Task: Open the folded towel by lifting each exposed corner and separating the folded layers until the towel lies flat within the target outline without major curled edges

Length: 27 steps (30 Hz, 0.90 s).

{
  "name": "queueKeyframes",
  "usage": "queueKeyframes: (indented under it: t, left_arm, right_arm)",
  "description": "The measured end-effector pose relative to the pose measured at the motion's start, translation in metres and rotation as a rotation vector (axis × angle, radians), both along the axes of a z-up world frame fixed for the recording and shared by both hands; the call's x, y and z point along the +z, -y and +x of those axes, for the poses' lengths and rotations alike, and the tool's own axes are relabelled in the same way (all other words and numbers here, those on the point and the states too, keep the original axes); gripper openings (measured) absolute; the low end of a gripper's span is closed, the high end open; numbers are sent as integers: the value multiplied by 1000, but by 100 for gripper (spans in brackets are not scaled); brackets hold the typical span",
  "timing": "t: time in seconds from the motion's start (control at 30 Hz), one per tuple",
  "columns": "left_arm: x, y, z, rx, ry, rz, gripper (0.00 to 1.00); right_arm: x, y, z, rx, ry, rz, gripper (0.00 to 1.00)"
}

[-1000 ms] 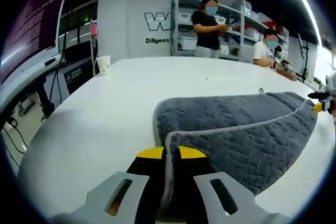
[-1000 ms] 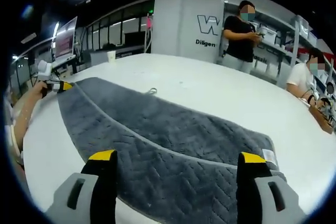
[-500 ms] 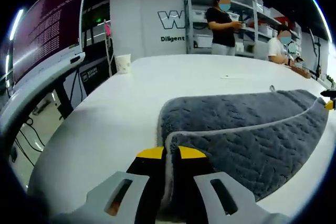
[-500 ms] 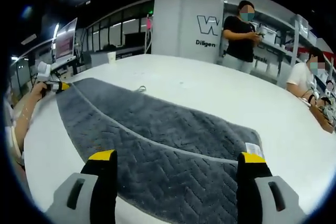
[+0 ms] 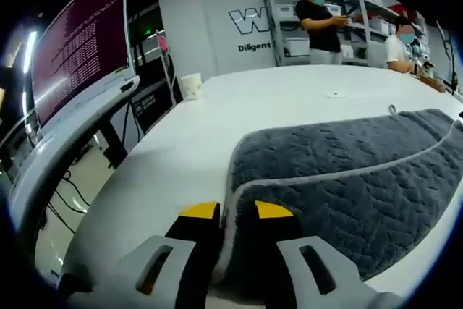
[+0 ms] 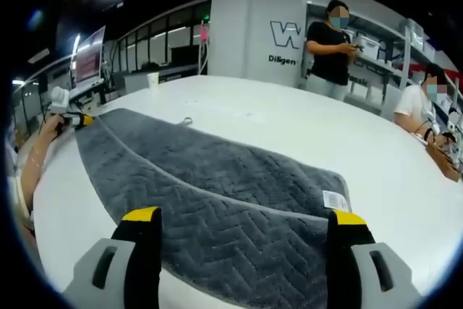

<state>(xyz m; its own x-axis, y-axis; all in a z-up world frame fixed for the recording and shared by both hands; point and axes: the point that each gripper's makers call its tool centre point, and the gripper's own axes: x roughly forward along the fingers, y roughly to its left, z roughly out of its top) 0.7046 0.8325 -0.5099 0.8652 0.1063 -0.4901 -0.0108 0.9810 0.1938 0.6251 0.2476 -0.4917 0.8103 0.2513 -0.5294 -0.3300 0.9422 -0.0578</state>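
Note:
A grey quilted towel [image 5: 347, 179] lies on the white table [image 5: 289, 106], folded lengthwise, with a pale hem seam running along its top layer. My left gripper [image 5: 235, 215] is shut on the towel's near corner, the hem pinched between its yellow-tipped jaws. In the right gripper view the same towel [image 6: 217, 186] stretches from the far left to between the jaws, with a white label [image 6: 334, 200] at its right end. My right gripper [image 6: 242, 223] stands open over the towel's near edge, holding nothing. The left gripper [image 6: 76, 119] shows small at the towel's far end, in a person's hand.
A paper cup [image 5: 192, 85] stands near the table's far left edge. A large monitor [image 5: 79, 41] hangs off the left side. A small white scrap [image 5: 335, 94] lies on the table beyond the towel. Two people are by shelves at the back [image 6: 331, 48].
The towel has been drawn toward the left gripper's end: its labelled right end slid left between the right jaws. The left gripper's view swung, bringing the monitor closer. Both grippers keep their states.

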Motion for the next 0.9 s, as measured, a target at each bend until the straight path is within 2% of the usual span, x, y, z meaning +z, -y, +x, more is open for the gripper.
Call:
queueKeyframes:
  t: [0.17,0.23,0.33,0.43,0.5,0.57,0.67,0.8,0.9]
  left_arm:
    - [9,1,0,9,37,-30,39]
    - [9,6,2,-5,33,-36,51]
    - [4,28,4,-88,7,-86,73]
    - [0,54,5,-188,-12,-123,86]
    - [3,63,6,-221,0,-141,88]
    - [14,78,8,-263,54,-156,90]
    - [19,91,7,-297,72,-192,99]
    - [26,108,9,-361,92,-259,100]
    - [29,113,10,-374,108,-283,100]
  right_arm:
    - [-1,0,0,3,-3,-1,95]
    - [-1,1,0,4,-4,0,95]
    - [-2,2,0,5,-9,-1,94]
    - [-3,1,0,6,-11,-2,94]
    - [-3,1,0,6,-11,-2,94]
    - [-3,2,0,5,-12,-1,94]
    - [-3,2,0,5,-13,-1,94]
    - [-5,3,0,4,-19,-3,94]
    - [-5,2,-1,4,-17,-1,94]
